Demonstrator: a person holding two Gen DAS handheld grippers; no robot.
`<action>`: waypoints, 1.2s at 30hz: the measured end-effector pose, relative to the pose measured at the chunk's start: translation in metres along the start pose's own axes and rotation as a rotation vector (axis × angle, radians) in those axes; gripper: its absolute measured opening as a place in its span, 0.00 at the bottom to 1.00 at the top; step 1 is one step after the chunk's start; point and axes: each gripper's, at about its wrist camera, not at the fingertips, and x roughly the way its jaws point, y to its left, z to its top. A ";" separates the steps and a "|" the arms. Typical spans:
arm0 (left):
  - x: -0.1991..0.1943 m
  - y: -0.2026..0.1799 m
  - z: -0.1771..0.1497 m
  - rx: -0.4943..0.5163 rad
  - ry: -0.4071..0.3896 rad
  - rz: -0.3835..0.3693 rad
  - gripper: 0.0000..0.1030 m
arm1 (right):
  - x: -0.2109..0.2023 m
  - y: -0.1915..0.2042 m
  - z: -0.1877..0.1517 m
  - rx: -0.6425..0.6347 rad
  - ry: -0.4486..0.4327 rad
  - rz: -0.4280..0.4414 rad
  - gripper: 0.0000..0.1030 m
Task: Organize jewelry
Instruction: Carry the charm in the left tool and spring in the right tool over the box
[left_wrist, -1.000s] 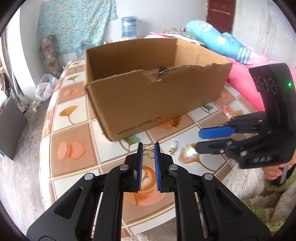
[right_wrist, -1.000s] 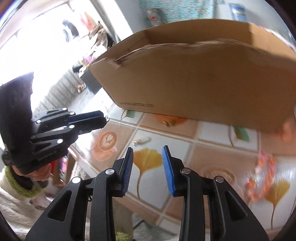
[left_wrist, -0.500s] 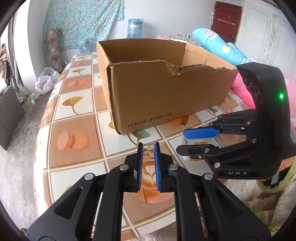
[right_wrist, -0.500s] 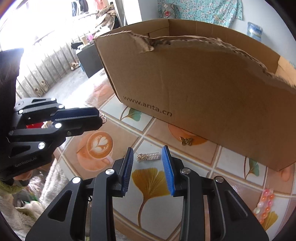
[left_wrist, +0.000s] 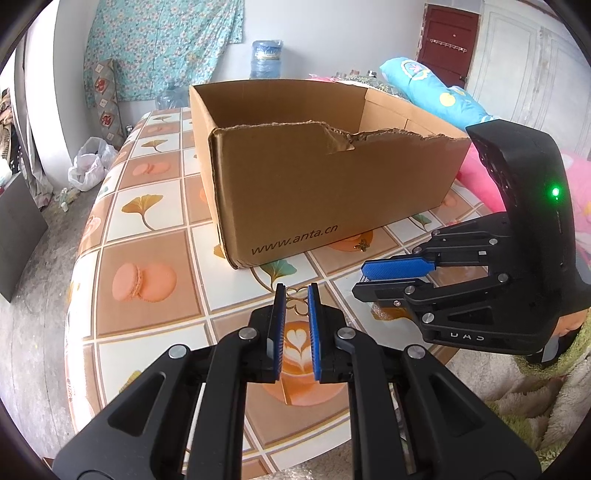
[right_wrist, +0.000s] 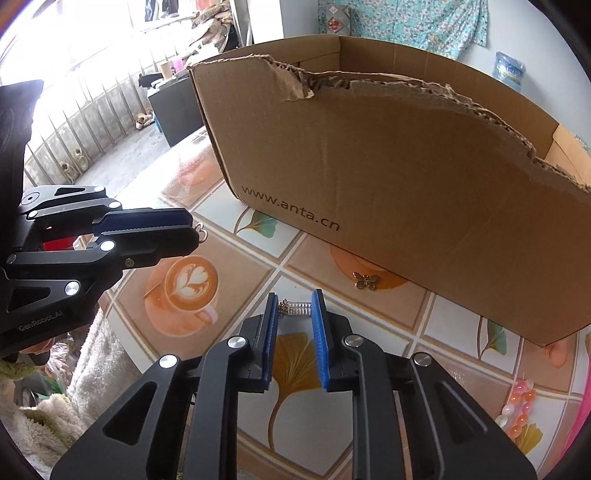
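the left hand-held gripper (left_wrist: 296, 295) is clenched on a small gold clasp (left_wrist: 296, 303) held at its tips above the counter (left_wrist: 147, 240). the right hand-held gripper (right_wrist: 295, 308) is parted, its pads either side of a small silver chain piece (right_wrist: 295, 308) lying on the counter; whether they touch it cannot be told. a cardboard box (left_wrist: 314, 192) with a torn front edge stands just beyond both, blocking the way forward. a butterfly charm (right_wrist: 365, 280) lies at the box's foot. only the right view shows a pink and orange bead bracelet (right_wrist: 519, 406) near the counter's edge and a railing (right_wrist: 92, 110); only the left shows a water jug (left_wrist: 266, 59), a door (left_wrist: 448, 40) and a blue pillow (left_wrist: 432, 88).
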 end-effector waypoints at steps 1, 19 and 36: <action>0.000 0.000 0.000 0.000 -0.001 0.002 0.10 | -0.001 -0.002 -0.001 0.004 -0.002 0.001 0.18; -0.057 -0.031 0.030 0.035 -0.153 -0.042 0.11 | -0.112 -0.018 -0.013 0.003 -0.237 0.005 0.18; 0.020 -0.063 0.151 0.081 -0.049 -0.187 0.11 | -0.112 -0.157 0.084 0.083 -0.086 -0.009 0.18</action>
